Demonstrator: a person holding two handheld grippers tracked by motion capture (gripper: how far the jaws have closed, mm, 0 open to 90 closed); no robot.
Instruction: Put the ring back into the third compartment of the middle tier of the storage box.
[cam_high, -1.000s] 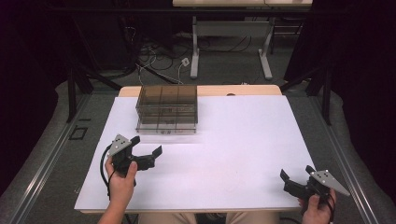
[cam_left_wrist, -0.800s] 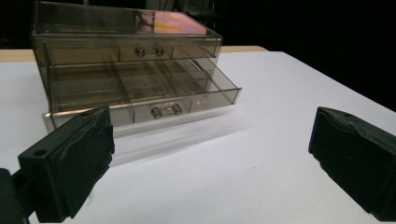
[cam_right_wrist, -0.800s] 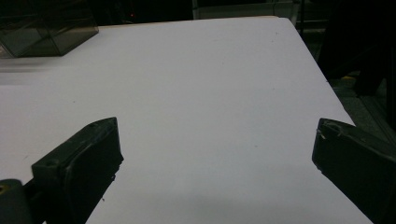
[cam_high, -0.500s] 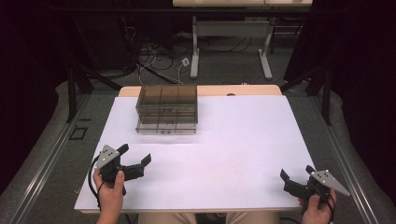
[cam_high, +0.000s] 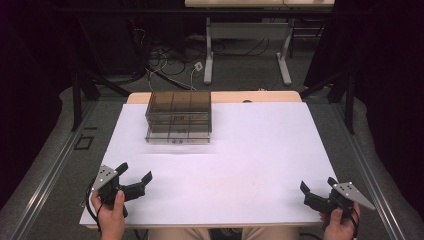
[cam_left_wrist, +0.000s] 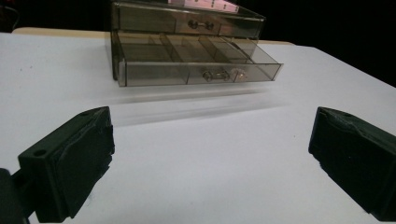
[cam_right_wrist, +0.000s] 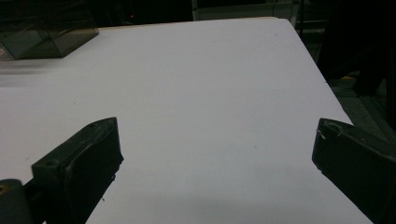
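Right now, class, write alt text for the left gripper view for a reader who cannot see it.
A smoky see-through drawer box stands on a white table, its lower drawer pulled out to show empty divided compartments, its upper drawer shut. In the foreground, the left gripper has its two black jaws spread wide, holding nothing.

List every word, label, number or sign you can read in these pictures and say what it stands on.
There is no readable text in these pictures.
The smoky clear drawer box carries no label; its open lower drawer shows bare dividers and a metal pull.
The white table cover is blank.
The left gripper and right gripper, both with jaws apart, bear no visible markings.
A pale pinkish patch on top of the box in the left gripper view is too blurred to read.
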